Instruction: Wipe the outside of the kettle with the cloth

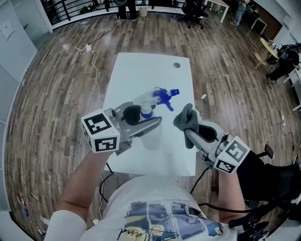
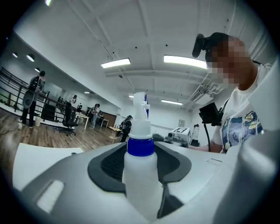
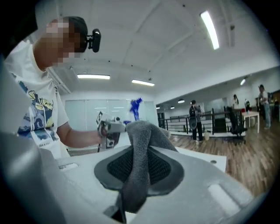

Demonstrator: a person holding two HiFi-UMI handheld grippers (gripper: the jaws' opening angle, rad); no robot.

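My left gripper [image 1: 145,118] is shut on a white spray bottle [image 1: 149,137] with a blue collar and blue trigger, held upright over the white table [image 1: 155,66]. In the left gripper view the bottle [image 2: 140,170] stands between the two dark pads, which press on its sides. My right gripper [image 1: 194,132] is shut on a grey cloth [image 1: 185,119], whose loose end sticks up past the jaws. The cloth [image 3: 141,153] hangs folded between the pads in the right gripper view, with the left gripper [image 3: 109,129] beyond it. No kettle shows in any view.
The table has a small round hole [image 1: 176,65] near its far edge. Around it is wooden floor with a white cable and plug [image 1: 88,48] at the far left. Desks, office chairs [image 1: 194,10] and several people stand at the far end of the room.
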